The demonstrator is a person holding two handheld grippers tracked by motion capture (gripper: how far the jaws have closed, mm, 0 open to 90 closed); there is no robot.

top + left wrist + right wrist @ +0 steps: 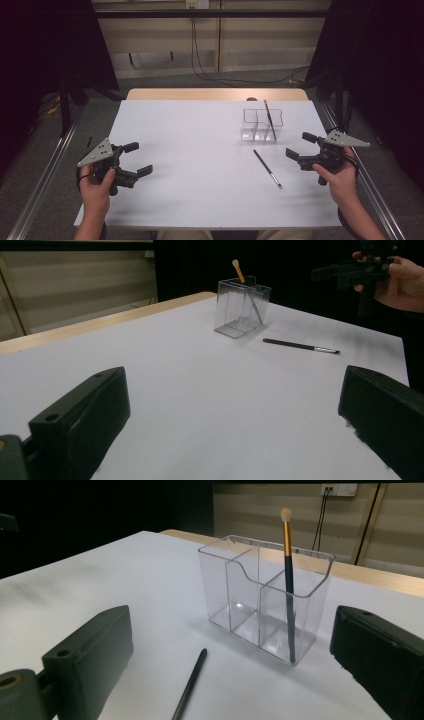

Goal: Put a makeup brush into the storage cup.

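Note:
A clear plastic organiser [262,125] [242,308] [265,600] with several compartments stands on the white table, right of centre. One brush [269,120] [288,575] stands upright in its right compartment, pale tip up. A second black brush [267,168] [301,345] [190,683] lies flat on the table in front of the organiser. My left gripper [138,159] [235,430] is open near the table's left front, holding nothing. My right gripper [300,145] [230,665] is open at the right edge, just beyond the lying brush's handle end, holding nothing.
The white table top [200,150] has a wooden strip [215,94] at its far edge. Metal rails [45,170] run along both sides of the table. Cables [235,77] hang from a wall outlet down to the floor behind.

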